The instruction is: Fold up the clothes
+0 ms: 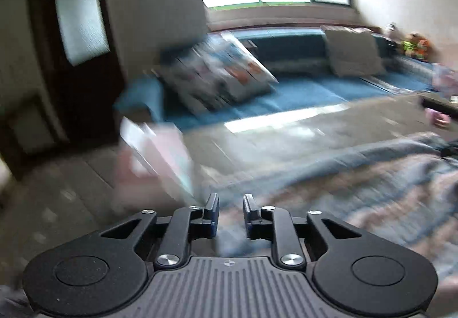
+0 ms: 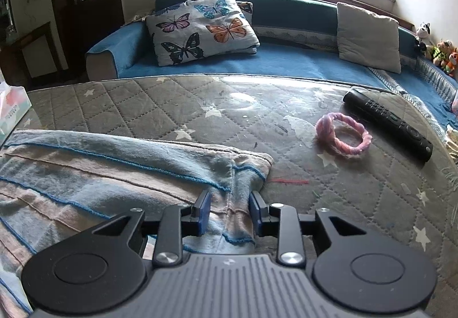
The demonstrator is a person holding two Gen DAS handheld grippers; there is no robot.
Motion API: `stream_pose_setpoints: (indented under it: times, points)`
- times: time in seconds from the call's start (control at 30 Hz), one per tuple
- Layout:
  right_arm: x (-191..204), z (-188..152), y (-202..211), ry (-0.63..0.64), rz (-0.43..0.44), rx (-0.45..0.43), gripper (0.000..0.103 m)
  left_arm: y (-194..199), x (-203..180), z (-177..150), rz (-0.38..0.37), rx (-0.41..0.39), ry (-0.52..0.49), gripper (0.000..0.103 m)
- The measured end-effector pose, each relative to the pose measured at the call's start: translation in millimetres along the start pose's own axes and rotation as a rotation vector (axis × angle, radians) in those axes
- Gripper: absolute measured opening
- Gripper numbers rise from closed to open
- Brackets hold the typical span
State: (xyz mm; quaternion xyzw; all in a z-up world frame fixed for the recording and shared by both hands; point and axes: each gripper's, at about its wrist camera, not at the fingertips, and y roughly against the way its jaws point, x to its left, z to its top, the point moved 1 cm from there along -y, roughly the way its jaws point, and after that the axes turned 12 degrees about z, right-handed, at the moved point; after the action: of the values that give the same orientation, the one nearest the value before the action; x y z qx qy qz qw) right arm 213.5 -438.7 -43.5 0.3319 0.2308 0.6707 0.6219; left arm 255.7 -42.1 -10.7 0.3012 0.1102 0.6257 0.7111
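A striped blue, grey and pink garment (image 2: 114, 175) lies folded on the quilted table cover (image 2: 200, 106), at the left and front. My right gripper (image 2: 230, 209) is open, its fingers either side of the garment's right-hand edge, low over it. The left wrist view is blurred by motion. In it the same garment (image 1: 357, 183) spreads to the right, and my left gripper (image 1: 230, 212) is open with a narrow gap, over the garment's left end. Nothing is gripped by either.
A pink braided ring (image 2: 342, 135) and a black remote (image 2: 386, 123) lie on the table at the right. A tissue pack (image 2: 11, 106) stands at the left edge; it also shows blurred in the left wrist view (image 1: 154, 152). A blue sofa (image 2: 286, 60) with cushions lies beyond.
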Motion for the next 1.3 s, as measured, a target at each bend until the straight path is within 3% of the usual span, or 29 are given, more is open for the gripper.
stream_pose_setpoints:
  times: [0.2, 0.57, 0.67, 0.97, 1.13, 1.3]
  points:
    - [-0.6, 0.7, 0.3, -0.002, 0.010, 0.003, 0.030, -18.7, 12.5, -4.4, -0.022, 0.123, 0.094, 0.021]
    - [13.2, -13.4, 32.1, 0.050, 0.033, 0.023, 0.037, 13.4, 11.4, -34.1, 0.000, 0.166, 0.019, 0.021]
    - [28.1, -26.9, 53.9, 0.091, 0.074, 0.041, 0.042, 32.0, 16.3, -45.7, -0.003, 0.183, 0.016, 0.021]
    - [71.1, -82.4, 111.4, 0.191, 0.198, 0.113, 0.044, 92.7, 36.7, -86.0, 0.003, 0.196, 0.036, 0.027]
    - [93.9, -117.9, 135.9, 0.240, 0.244, 0.137, 0.053, 117.1, 47.3, -109.2, 0.012, 0.198, 0.055, 0.028]
    - [115.2, -153.2, 156.5, 0.324, 0.250, 0.157, 0.054, 132.5, 58.6, -131.1, 0.035, 0.205, 0.061, 0.028]
